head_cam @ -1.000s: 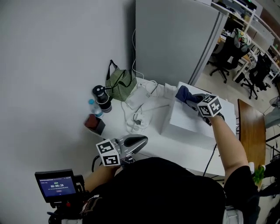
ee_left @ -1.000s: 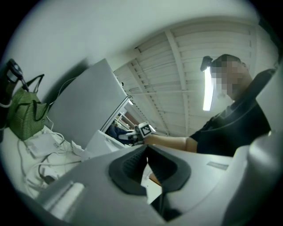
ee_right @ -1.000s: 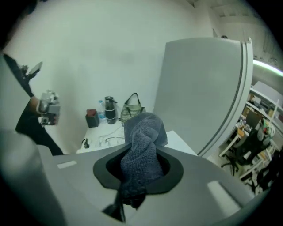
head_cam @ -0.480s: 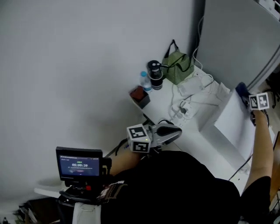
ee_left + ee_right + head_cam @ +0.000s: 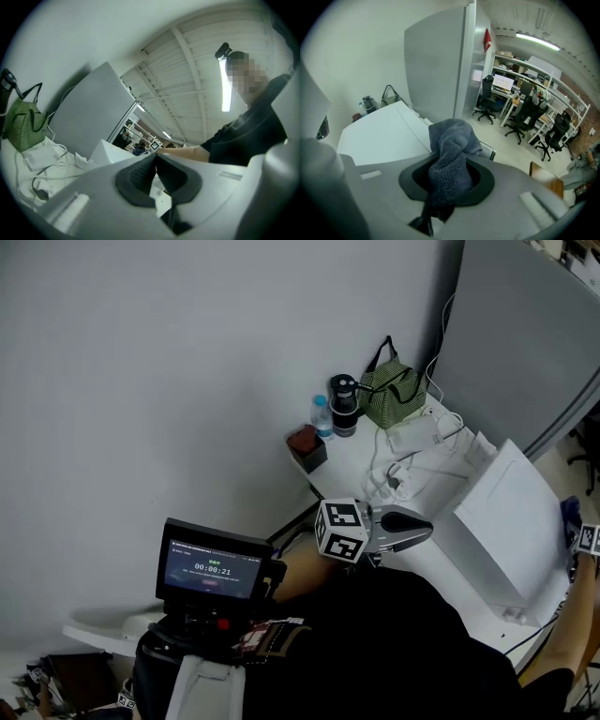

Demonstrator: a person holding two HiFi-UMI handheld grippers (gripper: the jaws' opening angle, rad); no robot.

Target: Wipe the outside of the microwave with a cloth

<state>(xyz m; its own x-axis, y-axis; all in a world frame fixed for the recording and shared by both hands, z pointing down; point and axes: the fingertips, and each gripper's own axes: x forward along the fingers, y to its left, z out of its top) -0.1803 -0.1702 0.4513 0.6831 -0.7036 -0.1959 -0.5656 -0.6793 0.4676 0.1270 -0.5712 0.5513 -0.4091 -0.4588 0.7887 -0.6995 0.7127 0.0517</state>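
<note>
We see a tall grey partition point(image 5: 525, 324) filling the far right, set against a plain pale wall. Below it a white counter point(image 5: 349, 467) runs from the wall toward the right. The white microwave point(image 5: 502, 512) sits on the counter's right part, its broad top bare.

At near left a small screen point(image 5: 214, 568) shows a timer.

At the far end of the counter, against the partition, stands a green bag point(image 5: 392, 390). A black flask point(image 5: 344, 404) is just left of it, then a water bottle point(image 5: 322, 416), then a red box point(image 5: 307, 446) at the counter's corner. White cables point(image 5: 412, 465) lie loose between the bag and the microwave.

The left gripper point(image 5: 412, 526) hangs over the counter's near edge, left of the microwave. Its fingers point(image 5: 140, 173) are pressed together with nothing between them.

The right gripper point(image 5: 449, 171) is at the far right edge of the head view, by the microwave's right end. Its fingers are clamped on the dark blue cloth point(image 5: 452, 145), which bunches up out of them. We cannot tell whether the cloth touches the microwave.
</note>
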